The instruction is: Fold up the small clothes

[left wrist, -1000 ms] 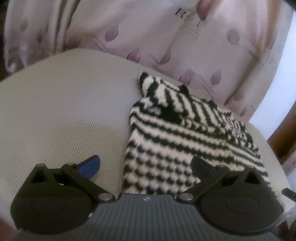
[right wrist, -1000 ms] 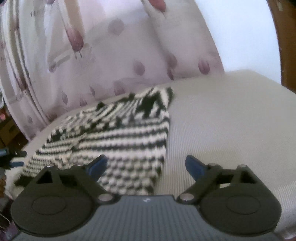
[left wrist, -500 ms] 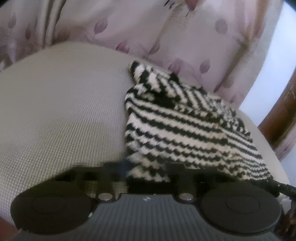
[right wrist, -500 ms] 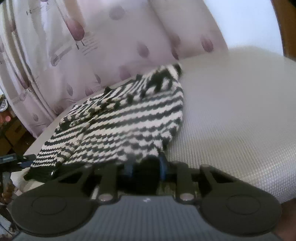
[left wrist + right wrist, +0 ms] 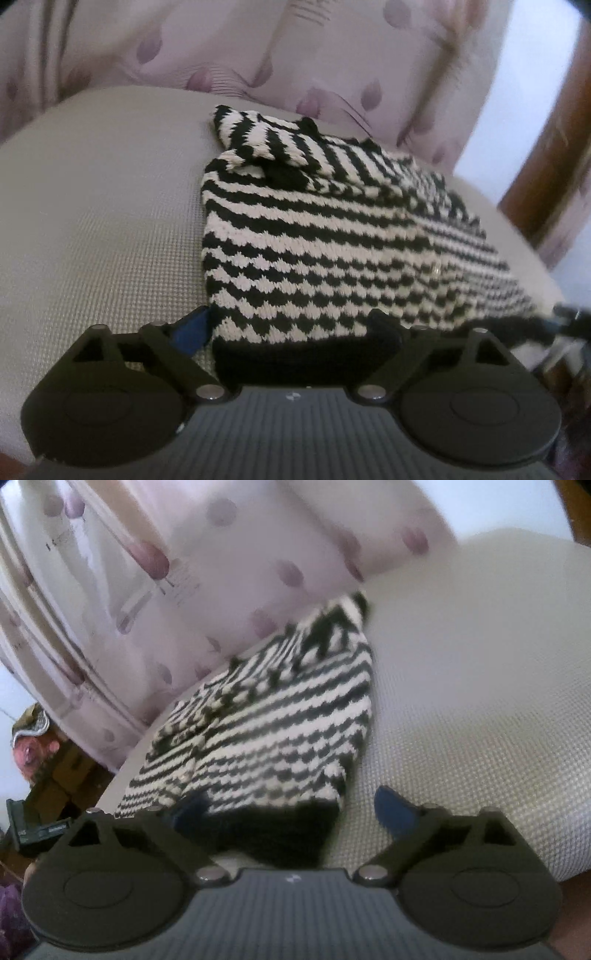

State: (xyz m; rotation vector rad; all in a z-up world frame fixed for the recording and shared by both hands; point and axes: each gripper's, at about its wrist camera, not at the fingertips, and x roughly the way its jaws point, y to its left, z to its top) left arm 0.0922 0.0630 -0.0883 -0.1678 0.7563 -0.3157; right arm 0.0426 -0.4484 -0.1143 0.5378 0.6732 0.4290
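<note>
Both grippers snapped together half a second ago and their jaws have just been opening again; the knit's black hem now lies turned toward the cameras, closer than before.

Left wrist view: left gripper with fingers spread wide. Blue pad of one finger sits on the bare cushion just beside the garment's left edge; the other finger lies over the knit's lower right part. Black hem band sits between the fingers, pads not pressing it. Striped knit garment, black and white, lies flat on the beige woven cushion, occupying its right half. A folded sleeve or corner sticks up at the far end. Floral curtain hangs behind; brown wooden frame at right.

Right wrist view: right gripper likewise spread apart. One finger rests over the knit garment, the other blue-padded finger over bare cushion just beside the garment's right edge. Black hem corner lies between them, loose. Frame blurred. Garment runs diagonally away toward the curtain. Dim clutter beyond the cushion's left edge, too blurred to identify.
</note>
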